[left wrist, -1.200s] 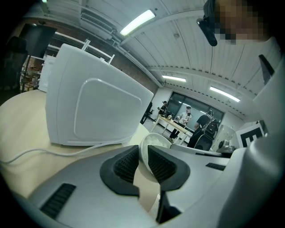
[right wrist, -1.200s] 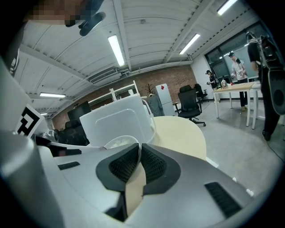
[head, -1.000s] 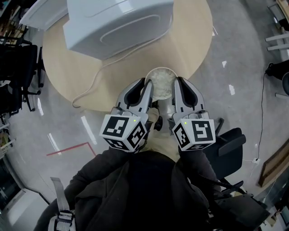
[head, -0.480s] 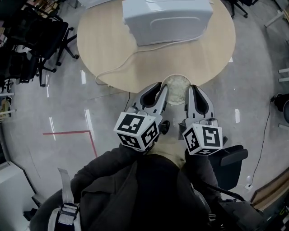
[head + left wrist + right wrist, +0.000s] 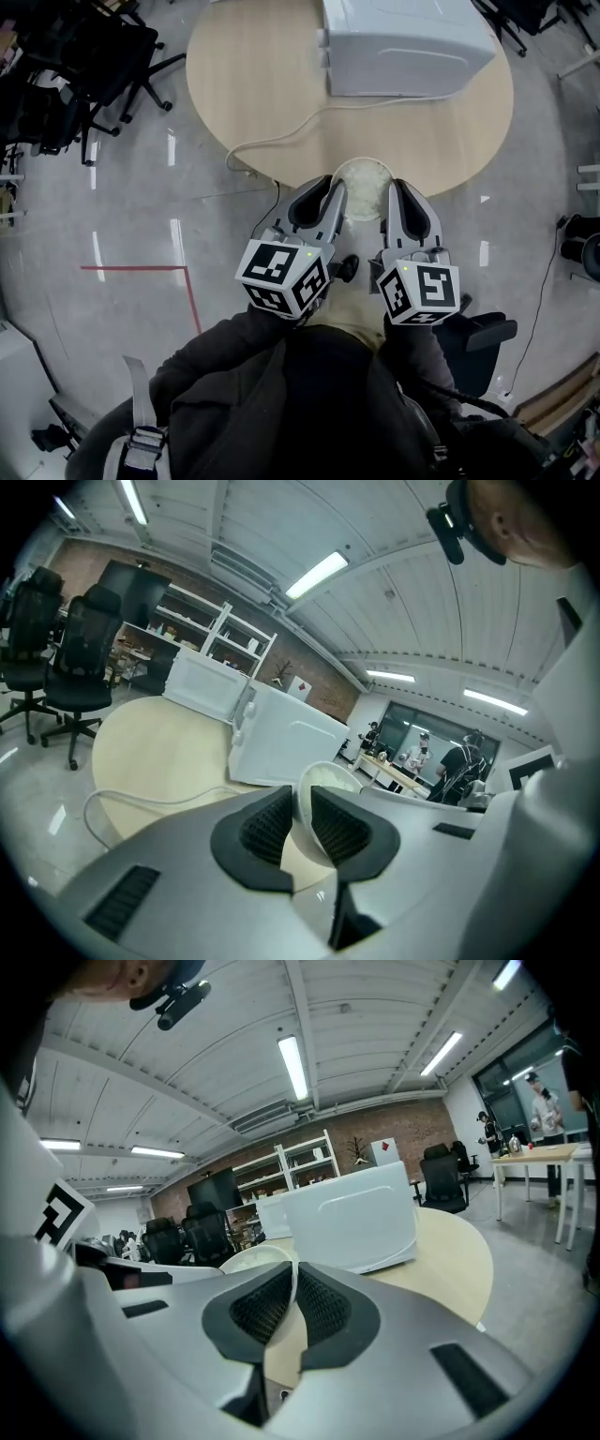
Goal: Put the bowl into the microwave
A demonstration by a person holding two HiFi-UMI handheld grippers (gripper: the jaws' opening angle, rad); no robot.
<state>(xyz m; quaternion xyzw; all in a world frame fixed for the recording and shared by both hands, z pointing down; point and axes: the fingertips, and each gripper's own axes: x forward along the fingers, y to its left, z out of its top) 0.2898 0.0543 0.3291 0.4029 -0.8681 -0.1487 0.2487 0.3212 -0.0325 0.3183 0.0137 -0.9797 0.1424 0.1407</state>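
Note:
A white bowl (image 5: 364, 178) with pale food in it hangs at the near edge of the round wooden table (image 5: 253, 75), held from both sides. My left gripper (image 5: 335, 190) is shut on its left rim and my right gripper (image 5: 394, 192) on its right rim. In the left gripper view the bowl's thin rim (image 5: 323, 772) runs between the ribbed pads (image 5: 265, 824). The right gripper view shows the rim (image 5: 251, 1258) pinched the same way. The white microwave (image 5: 403, 42) stands at the table's far side, its back toward me, with its door (image 5: 202, 686) swung open.
The microwave's white cable (image 5: 281, 127) loops across the table toward its near edge. Black office chairs (image 5: 75, 56) crowd the far left, and another chair (image 5: 487, 333) is just behind me on the right. Red tape (image 5: 141, 269) marks the grey floor.
The table and microwave have slid rightward in the head view as I moved around the table. Both grippers carried the bowl along, still held by its rim.

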